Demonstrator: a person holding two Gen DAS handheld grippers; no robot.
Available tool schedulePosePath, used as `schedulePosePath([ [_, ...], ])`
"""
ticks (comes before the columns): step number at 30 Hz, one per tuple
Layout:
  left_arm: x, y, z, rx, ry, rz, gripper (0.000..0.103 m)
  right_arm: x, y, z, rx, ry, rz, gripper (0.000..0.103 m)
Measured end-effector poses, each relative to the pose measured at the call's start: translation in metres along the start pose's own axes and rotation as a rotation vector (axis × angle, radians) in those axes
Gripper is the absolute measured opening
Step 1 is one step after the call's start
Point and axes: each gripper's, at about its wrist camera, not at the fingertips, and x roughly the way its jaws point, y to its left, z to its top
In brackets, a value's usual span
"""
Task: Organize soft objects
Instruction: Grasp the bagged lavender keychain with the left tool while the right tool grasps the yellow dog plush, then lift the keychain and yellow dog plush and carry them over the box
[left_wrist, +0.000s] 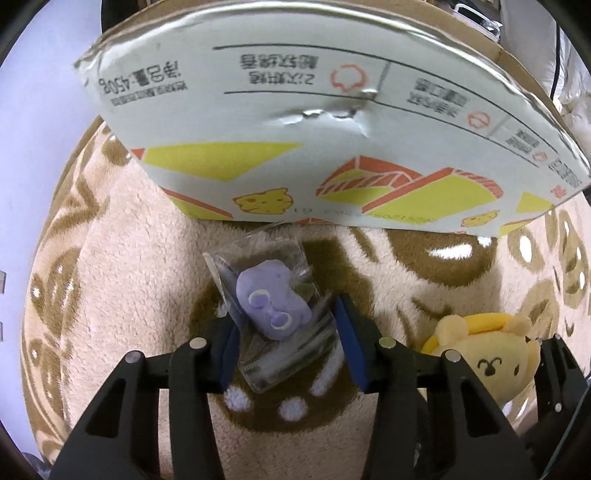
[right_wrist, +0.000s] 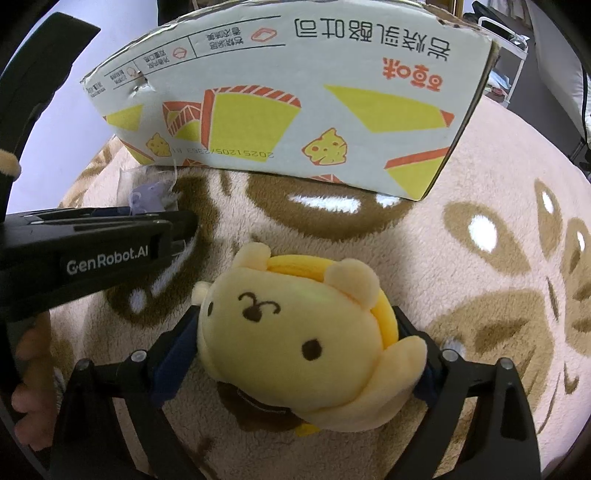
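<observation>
The purple squishy toy (left_wrist: 271, 304) is a smooth, rounded lump with pale ringed eyes, sealed in a crinkly clear plastic bag (left_wrist: 275, 321). It sits between the blue pads of my left gripper (left_wrist: 286, 341), the bag's sides against both pads; the jaws stand partly closed on the bag.

In my right gripper (right_wrist: 295, 354) I hold the yellow plush bear (right_wrist: 295, 332), soft and matte, with stitched black eyes and nose and a brighter yellow band behind its ears. Both pads press into its flanks, and it fills the gap between them.

Under both lies a fleecy beige blanket (left_wrist: 122, 295) with brown and white patterns, deep-piled and uneven. Just beyond the bagged toy stands a cardboard box (left_wrist: 295, 110), white with yellow and orange wedges and printed text, dented in one wall; the bag's far corner nearly meets its base. My two grippers are close side by side. To the right of the bear the blanket runs open.
</observation>
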Motion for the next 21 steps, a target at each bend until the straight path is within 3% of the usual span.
schedulePosePath([
  [3, -0.003, 0.000, -0.003, 0.000, 0.003, -0.001, 0.045, -0.004, 0.000, -0.001, 0.002, -0.009, 0.003, 0.092],
  [4, -0.005, 0.000, -0.004, -0.006, 0.000, -0.005, 0.042, -0.006, -0.001, -0.002, 0.006, -0.013, 0.007, 0.091],
  [5, -0.007, 0.001, -0.005, -0.011, -0.006, -0.010, 0.031, -0.008, -0.002, -0.002, 0.010, -0.017, 0.007, 0.088],
  [10, -0.023, 0.006, -0.008, -0.006, -0.031, -0.074, 0.020, -0.018, -0.013, -0.002, 0.048, -0.045, 0.029, 0.083],
  [21, -0.065, 0.002, -0.023, 0.037, -0.108, -0.066, 0.015, -0.055, -0.028, -0.004, 0.088, -0.166, -0.003, 0.076],
])
